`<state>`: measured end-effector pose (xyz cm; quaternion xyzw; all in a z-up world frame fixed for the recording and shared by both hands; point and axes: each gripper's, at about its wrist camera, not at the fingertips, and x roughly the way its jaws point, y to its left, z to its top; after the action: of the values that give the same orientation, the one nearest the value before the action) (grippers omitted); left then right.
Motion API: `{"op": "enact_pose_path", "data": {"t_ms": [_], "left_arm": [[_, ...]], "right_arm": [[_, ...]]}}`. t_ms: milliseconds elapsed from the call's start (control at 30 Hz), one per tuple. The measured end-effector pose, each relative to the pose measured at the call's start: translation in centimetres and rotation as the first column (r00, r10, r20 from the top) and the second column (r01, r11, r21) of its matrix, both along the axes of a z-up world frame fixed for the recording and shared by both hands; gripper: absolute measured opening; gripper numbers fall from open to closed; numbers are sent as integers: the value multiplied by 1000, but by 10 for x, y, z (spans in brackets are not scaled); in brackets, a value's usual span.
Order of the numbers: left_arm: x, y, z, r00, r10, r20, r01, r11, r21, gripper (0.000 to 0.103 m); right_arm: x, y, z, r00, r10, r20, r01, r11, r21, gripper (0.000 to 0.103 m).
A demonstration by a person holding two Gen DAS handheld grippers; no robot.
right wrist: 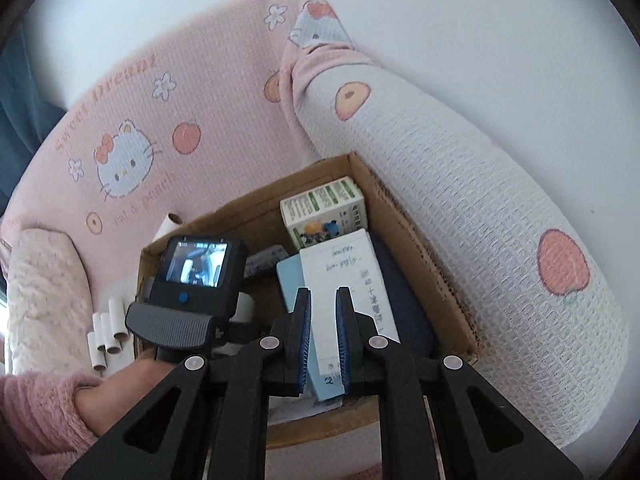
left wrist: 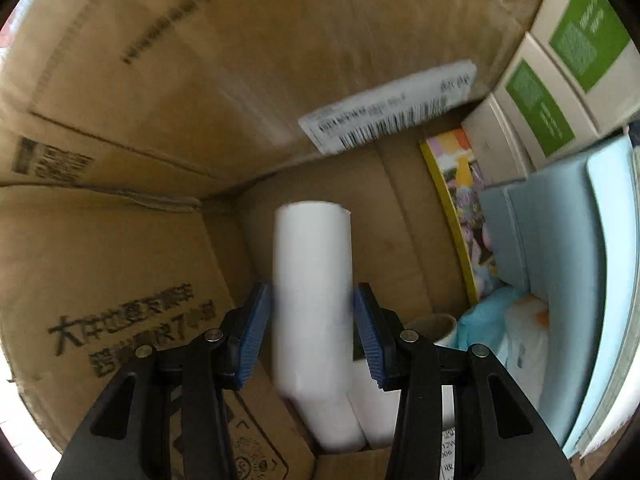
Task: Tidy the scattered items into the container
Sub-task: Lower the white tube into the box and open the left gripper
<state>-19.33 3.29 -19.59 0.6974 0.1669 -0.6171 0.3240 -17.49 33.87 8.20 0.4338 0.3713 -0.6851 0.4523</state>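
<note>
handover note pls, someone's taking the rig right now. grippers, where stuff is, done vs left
Left gripper: shut on a white paper tube, pointing down inside the cardboard box.
Right gripper: shut, empty, above the box.
Done: green-label cartons, light blue book and notebook are in the box.
Left: release this tube; a cluster of paper tubes lies outside the box on the pink bedding.
</note>
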Motion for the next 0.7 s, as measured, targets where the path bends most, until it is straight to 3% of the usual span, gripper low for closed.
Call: {"op": "enact_pose_path", "data": {"t_ms": [67, 333, 500, 700], "left_arm": [[0, -1, 1, 1000, -2, 2, 2, 1000, -14, 48], [9, 2, 7, 998, -60, -5, 60, 997, 54, 48], [23, 7, 37, 983, -152, -99, 159, 985, 63, 49], [48, 12, 74, 927, -263, -267, 296, 951, 89, 50]], "right_arm": [[2, -10, -12, 1000, 9, -9, -9, 1000, 14, 9], [11, -6, -22, 998, 56, -3, -56, 997, 59, 9], [9, -3, -29, 999, 46, 15, -47, 995, 92, 9], [14, -13, -45, 998, 56, -2, -55, 986, 157, 9]]}}
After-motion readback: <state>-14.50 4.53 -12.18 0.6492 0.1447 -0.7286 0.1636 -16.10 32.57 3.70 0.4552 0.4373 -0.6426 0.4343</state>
